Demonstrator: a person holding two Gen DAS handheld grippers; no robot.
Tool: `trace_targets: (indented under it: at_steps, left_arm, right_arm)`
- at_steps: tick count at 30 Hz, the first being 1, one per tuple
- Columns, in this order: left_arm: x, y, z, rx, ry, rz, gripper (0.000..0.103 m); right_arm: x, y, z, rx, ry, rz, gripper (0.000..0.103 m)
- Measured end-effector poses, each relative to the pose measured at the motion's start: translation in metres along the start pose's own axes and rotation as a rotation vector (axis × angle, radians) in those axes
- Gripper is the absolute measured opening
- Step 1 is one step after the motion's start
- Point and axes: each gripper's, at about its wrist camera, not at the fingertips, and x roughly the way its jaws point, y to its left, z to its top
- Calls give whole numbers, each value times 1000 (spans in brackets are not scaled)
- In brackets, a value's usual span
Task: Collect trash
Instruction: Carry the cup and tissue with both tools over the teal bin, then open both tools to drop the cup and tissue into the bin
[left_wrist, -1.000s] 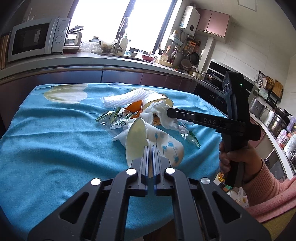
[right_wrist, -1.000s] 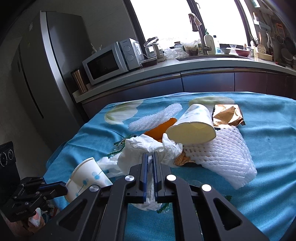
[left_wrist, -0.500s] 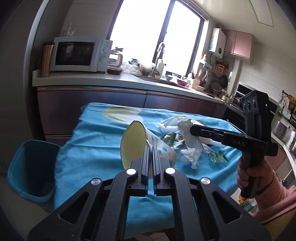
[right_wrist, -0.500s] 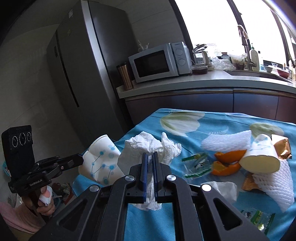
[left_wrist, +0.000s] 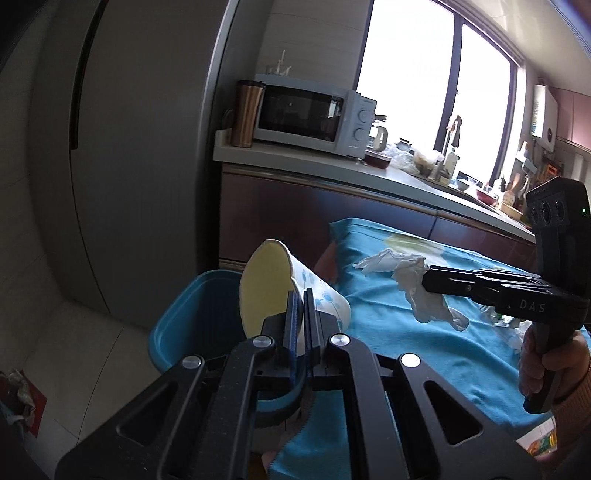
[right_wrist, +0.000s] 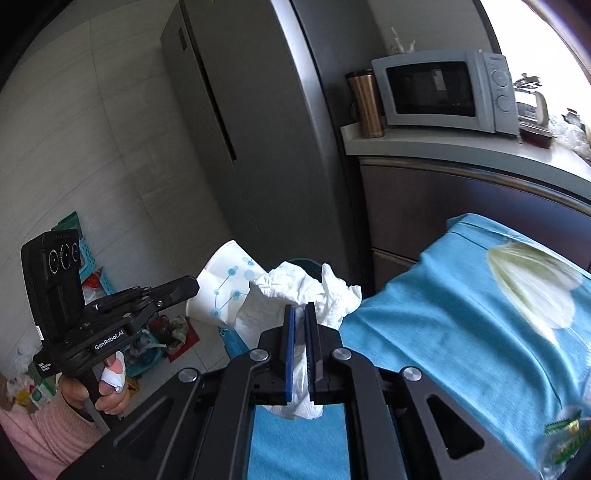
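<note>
Left wrist view: your left gripper (left_wrist: 301, 299) has its fingers clenched on the wall of the paper cup (left_wrist: 284, 291).
Cup position: you hold it tilted, mouth toward the camera, above the blue bin (left_wrist: 192, 317) on the floor beside the bench (left_wrist: 406, 332).
Right wrist view: your right gripper (right_wrist: 301, 314) grips the crumpled tissue (right_wrist: 295, 288) tight between its fingers.
Tissue position: off the bench edge, just beside the cup.
Bench: blue cloth, with a green wrapper (right_wrist: 565, 435) at its right.

right claw (right_wrist: 301, 321) pinching crumpled tissue (right_wrist: 295, 291), paper cup (right_wrist: 225, 284) beside
</note>
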Motion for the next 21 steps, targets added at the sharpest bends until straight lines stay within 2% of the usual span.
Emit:
trace_targets:
  at_steps: [5,13,18,21]
  left_arm:
    - [31,30,-7,-33,53,68,4]
    - [75,50,-19,-68,133,123,4]
    - [99,55,-23,-88,177,128,4]
    - [106,55,-27,-98,186,140,11]
  right_arm:
    - [47,22,13,-40,73,22,5]
    - [113,24,20,-36,205,-2,5]
    - [138,21,16,-17,273,-29,13]
    - [139,19,15,4,277,-38,19]
